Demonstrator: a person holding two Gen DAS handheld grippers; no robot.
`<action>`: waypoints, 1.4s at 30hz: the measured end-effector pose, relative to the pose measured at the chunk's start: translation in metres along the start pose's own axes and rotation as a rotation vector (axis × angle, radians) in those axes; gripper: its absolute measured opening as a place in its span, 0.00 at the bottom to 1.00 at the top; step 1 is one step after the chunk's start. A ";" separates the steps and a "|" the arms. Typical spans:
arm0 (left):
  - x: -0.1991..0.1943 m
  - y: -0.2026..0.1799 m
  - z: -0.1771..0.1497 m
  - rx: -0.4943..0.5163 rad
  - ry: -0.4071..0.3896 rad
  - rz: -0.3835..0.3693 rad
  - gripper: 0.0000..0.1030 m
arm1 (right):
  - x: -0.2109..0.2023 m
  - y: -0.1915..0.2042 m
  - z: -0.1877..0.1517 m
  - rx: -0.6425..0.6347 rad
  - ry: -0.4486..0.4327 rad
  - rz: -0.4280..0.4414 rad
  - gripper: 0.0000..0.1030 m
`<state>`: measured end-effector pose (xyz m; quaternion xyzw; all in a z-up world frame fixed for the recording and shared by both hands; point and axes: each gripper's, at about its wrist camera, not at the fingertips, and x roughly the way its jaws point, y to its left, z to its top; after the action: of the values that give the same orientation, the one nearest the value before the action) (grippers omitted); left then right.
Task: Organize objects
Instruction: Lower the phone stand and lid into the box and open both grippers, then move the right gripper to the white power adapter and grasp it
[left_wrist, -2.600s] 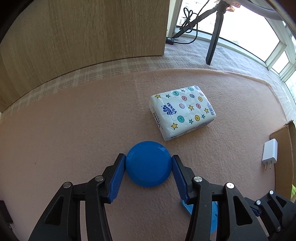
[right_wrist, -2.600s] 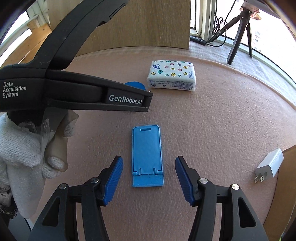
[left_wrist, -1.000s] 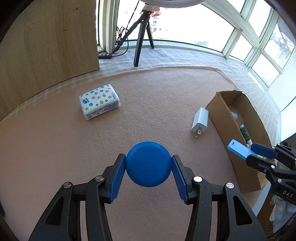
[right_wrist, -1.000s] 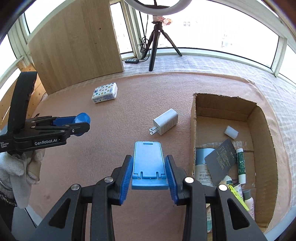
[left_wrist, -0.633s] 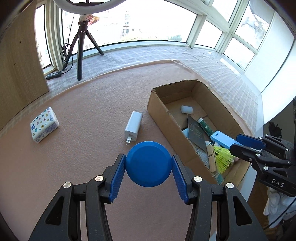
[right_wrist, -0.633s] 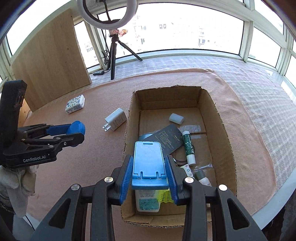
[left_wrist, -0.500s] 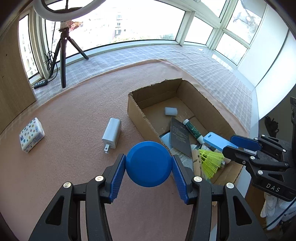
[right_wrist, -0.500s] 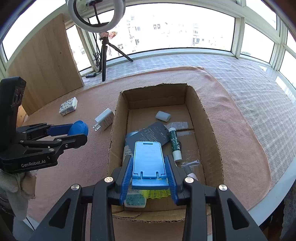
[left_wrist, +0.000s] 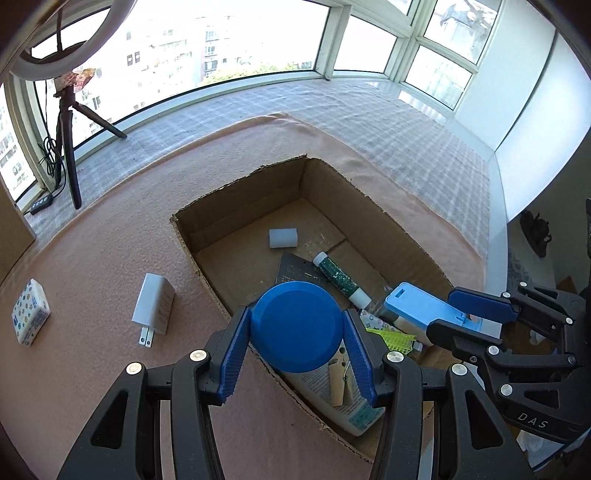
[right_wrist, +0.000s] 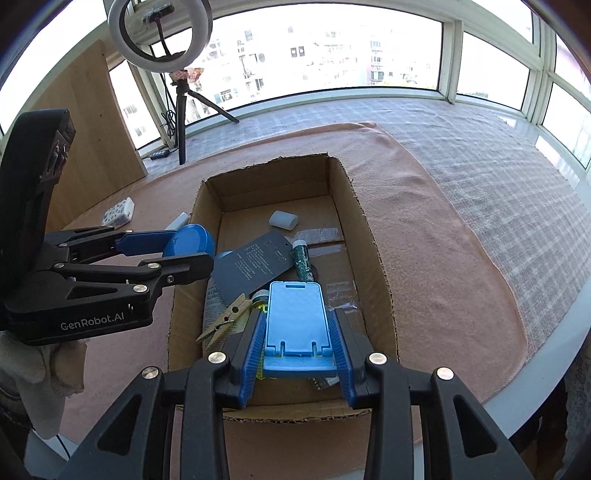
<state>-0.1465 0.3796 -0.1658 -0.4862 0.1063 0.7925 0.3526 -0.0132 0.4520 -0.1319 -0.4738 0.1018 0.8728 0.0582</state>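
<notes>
My left gripper is shut on a round blue lid, held over the near left edge of the open cardboard box. In the right wrist view the same lid hangs at the box's left wall. My right gripper is shut on a light blue phone stand, held above the near end of the box. From the left wrist view that stand and the right gripper reach in from the right.
Inside the box lie a white cylinder, a dark card, a green tube, a clothespin and a bottle. On the pink mat outside rest a white charger and a tissue pack. A tripod stands by the window.
Both grippers have swung with their loads from over the mat to over the box. The tissue pack and charger have slid off to the left of the views.
</notes>
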 end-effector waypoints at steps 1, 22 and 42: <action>0.000 0.000 0.000 0.001 0.003 -0.003 0.53 | 0.000 -0.001 0.000 0.003 -0.001 0.002 0.32; -0.023 0.095 -0.024 -0.136 -0.020 0.092 0.54 | -0.002 0.011 0.001 0.030 -0.013 0.048 0.46; 0.040 0.131 -0.001 -0.180 0.070 0.110 0.45 | -0.006 0.024 -0.004 0.013 -0.006 0.066 0.46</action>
<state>-0.2436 0.3020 -0.2231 -0.5366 0.0735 0.7995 0.2597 -0.0114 0.4273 -0.1266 -0.4673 0.1231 0.8749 0.0328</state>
